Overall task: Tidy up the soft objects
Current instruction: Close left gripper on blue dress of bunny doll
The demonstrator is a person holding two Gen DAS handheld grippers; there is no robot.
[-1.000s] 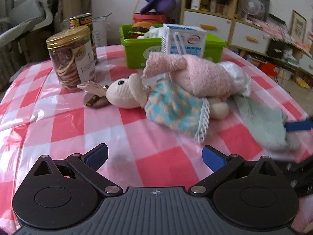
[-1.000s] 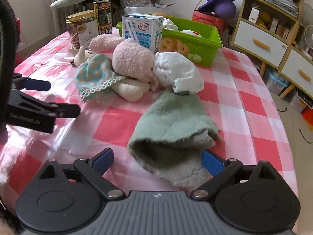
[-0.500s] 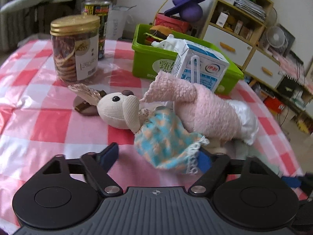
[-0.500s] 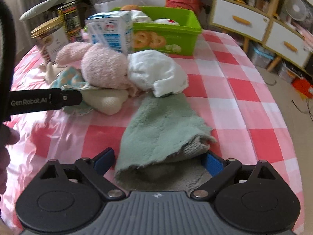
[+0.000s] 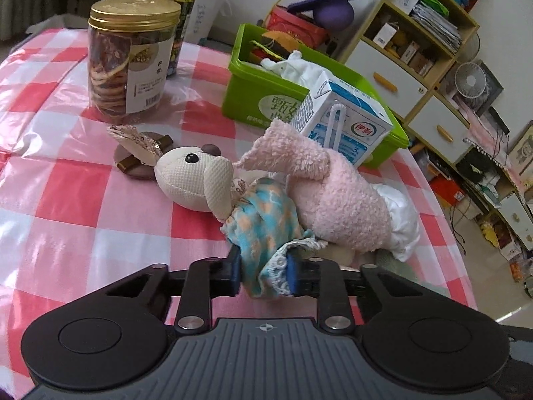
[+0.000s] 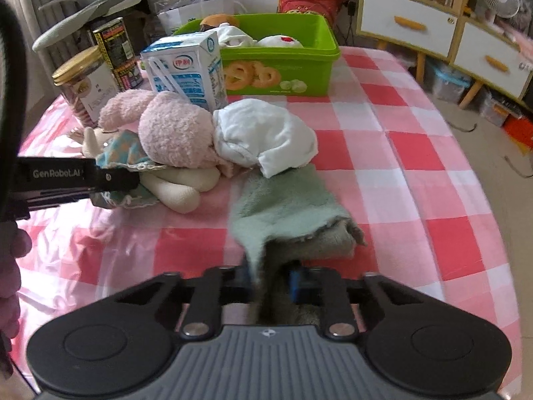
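A cream bunny doll (image 5: pixel 196 180) in a blue-orange dress (image 5: pixel 266 230) lies on the checked table. My left gripper (image 5: pixel 263 273) is shut on the dress hem; it also shows in the right wrist view (image 6: pixel 110 180). A pink plush (image 5: pixel 333 200) (image 6: pixel 173 136) lies over the doll, with a white cloth (image 6: pixel 266 136) beside it. My right gripper (image 6: pixel 269 280) is shut on the near end of a green towel (image 6: pixel 286 206) lying on the table.
A green bin (image 6: pixel 283 63) with soft toys stands at the back. A milk carton (image 5: pixel 343 123) (image 6: pixel 186 70) stands against the plush. A cookie jar (image 5: pixel 130 56) and a tin can (image 5: pixel 176 10) stand at back left. Shelves and drawers (image 5: pixel 416 66) lie beyond the table.
Both grippers moved forward and closed: the left onto the doll's dress hem, the right onto the near end of the green towel. Both were open a second ago.
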